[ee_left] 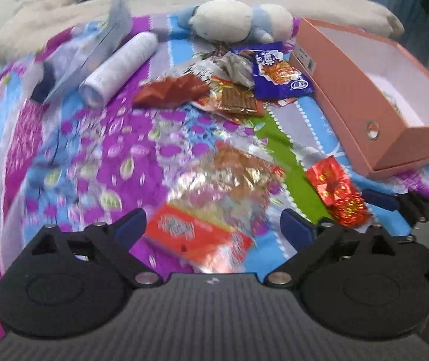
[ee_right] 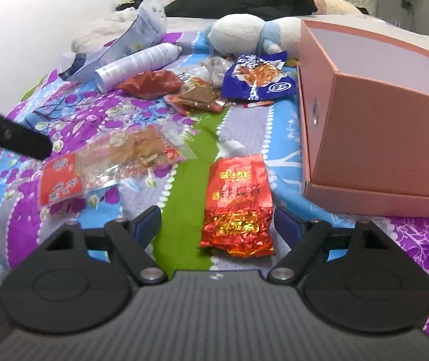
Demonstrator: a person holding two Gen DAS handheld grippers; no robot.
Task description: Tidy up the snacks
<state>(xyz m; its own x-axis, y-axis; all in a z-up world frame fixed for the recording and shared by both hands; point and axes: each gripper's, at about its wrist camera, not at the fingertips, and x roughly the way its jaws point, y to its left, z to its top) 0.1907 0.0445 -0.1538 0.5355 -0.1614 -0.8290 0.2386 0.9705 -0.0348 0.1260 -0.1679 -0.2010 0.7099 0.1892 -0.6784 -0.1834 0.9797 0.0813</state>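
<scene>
Right wrist view: right tool (ee_right: 217, 225) spread, tilted down over red foil packet (ee_right: 238, 204)

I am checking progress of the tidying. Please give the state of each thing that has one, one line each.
left hand-held gripper: open, holding nothing
right hand-held gripper: open, holding nothing
pink box: open, no lid
red foil packet: lying flat on the bedspread, sealed, crumpled
clear snack bag: lying flat
white bottle: lying on its side
</scene>
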